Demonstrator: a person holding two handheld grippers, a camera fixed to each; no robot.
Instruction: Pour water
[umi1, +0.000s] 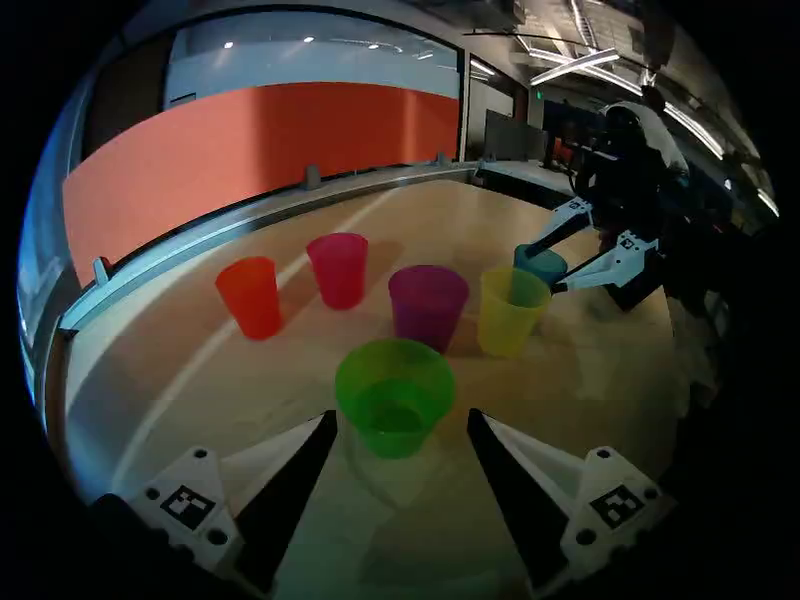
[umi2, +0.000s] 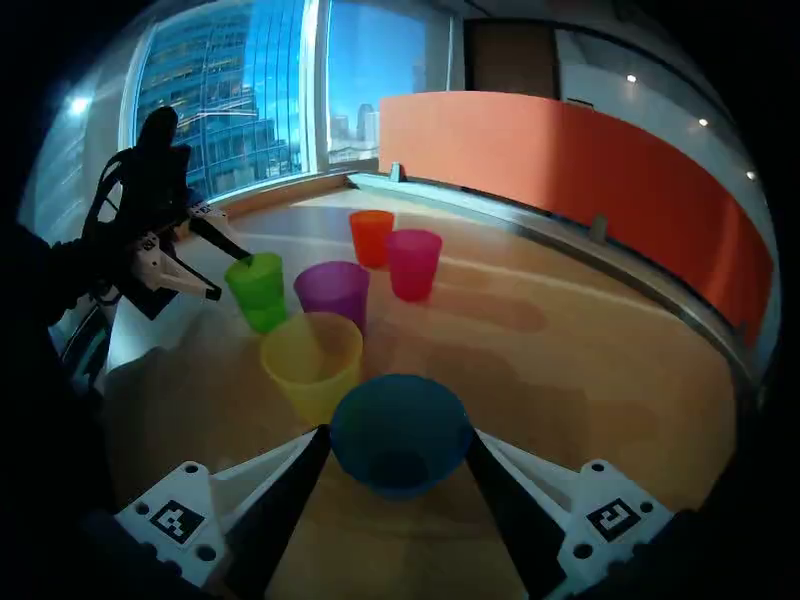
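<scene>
The left gripper (umi1: 400, 413) stands open around the green cup (umi1: 395, 398), while the right gripper (umi2: 396, 431) flanks the blue cup (umi2: 400, 440), perhaps gripping, I cannot tell, so close gently and centred before lifting.

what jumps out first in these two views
Six bright cups cluster on the wooden table: the green cup sits between the left gripper's fingers, the blue cup between the right gripper's. Behind them runs a long orange wall, with sunlit towers through the windows.
</scene>
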